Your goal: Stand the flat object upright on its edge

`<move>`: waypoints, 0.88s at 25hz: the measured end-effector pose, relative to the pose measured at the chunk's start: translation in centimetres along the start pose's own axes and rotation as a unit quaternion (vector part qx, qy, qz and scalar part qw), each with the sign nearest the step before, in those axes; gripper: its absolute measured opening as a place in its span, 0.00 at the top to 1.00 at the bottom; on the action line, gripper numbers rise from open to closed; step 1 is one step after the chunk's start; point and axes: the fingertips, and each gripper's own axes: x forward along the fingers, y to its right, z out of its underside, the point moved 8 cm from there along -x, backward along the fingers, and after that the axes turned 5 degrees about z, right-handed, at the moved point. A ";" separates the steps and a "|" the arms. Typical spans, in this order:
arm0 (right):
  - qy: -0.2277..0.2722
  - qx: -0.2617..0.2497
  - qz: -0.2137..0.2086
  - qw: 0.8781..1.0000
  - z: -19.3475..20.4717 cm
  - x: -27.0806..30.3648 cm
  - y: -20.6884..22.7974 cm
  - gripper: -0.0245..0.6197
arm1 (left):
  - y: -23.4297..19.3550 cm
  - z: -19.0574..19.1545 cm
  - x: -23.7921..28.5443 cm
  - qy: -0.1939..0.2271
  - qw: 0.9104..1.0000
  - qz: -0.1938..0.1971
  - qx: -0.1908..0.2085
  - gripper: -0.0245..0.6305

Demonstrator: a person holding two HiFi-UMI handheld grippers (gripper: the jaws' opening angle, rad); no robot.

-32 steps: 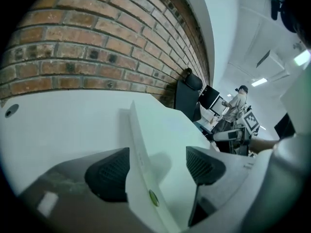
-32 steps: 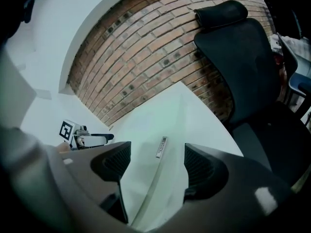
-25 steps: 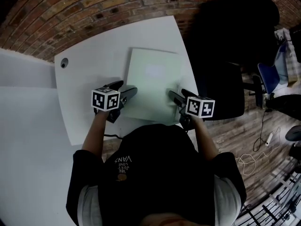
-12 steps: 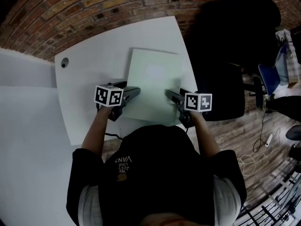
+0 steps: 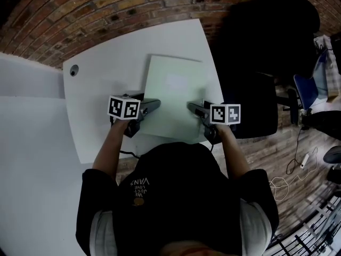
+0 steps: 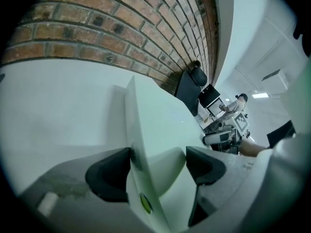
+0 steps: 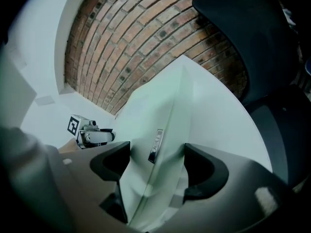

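A thin, pale green flat slab point(image 5: 173, 87) lies face down on the white table point(image 5: 106, 63). My left gripper point(image 5: 156, 104) sits at the slab's left edge near its front corner. In the left gripper view the slab's edge point(image 6: 146, 125) runs between the two dark pads of the left gripper point(image 6: 158, 166), with one pad point(image 6: 109, 174) against it and a gap at the other. My right gripper point(image 5: 191, 107) is at the slab's right edge. There the slab point(image 7: 165, 101), with a small slot in its side, passes between the spread pads of the right gripper point(image 7: 156, 161).
A brick wall point(image 5: 106, 9) runs behind the table. A black chair point(image 5: 256, 105) stands close to the table's right edge. A small round hole point(image 5: 73, 71) is in the table's far left corner. Cables lie on the wood floor point(image 5: 287, 180) at the right.
Both grippers have moved inward onto the slab's side edges, the left one rightward and the right one slightly leftward. The slab itself has not shifted.
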 end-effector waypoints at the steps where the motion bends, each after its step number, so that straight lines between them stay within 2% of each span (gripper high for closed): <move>1: 0.003 -0.004 0.003 1.000 0.0 0.0 -0.1 0.42 | 0.0 0.0 -0.1 0.002 1.000 -0.002 0.002 0.41; 10: 0.039 -0.073 0.018 0.996 -2.2 -1.4 -1.8 0.43 | 1.2 -1.2 -1.1 0.038 0.998 -0.018 0.046 0.41; 13: 0.053 -0.105 0.035 0.992 -3.5 -2.1 -2.3 0.43 | 1.8 -2.3 -1.7 0.053 0.996 -0.029 0.073 0.41; 16: 0.071 -0.134 0.032 0.988 -5.0 -2.5 -3.2 0.43 | 2.4 -3.4 -2.1 0.069 0.992 -0.043 0.096 0.41; 22: 0.091 -0.182 0.038 0.978 -7.6 -2.8 -4.5 0.43 | 3.0 -5.4 -3.0 0.098 0.985 -0.067 0.123 0.41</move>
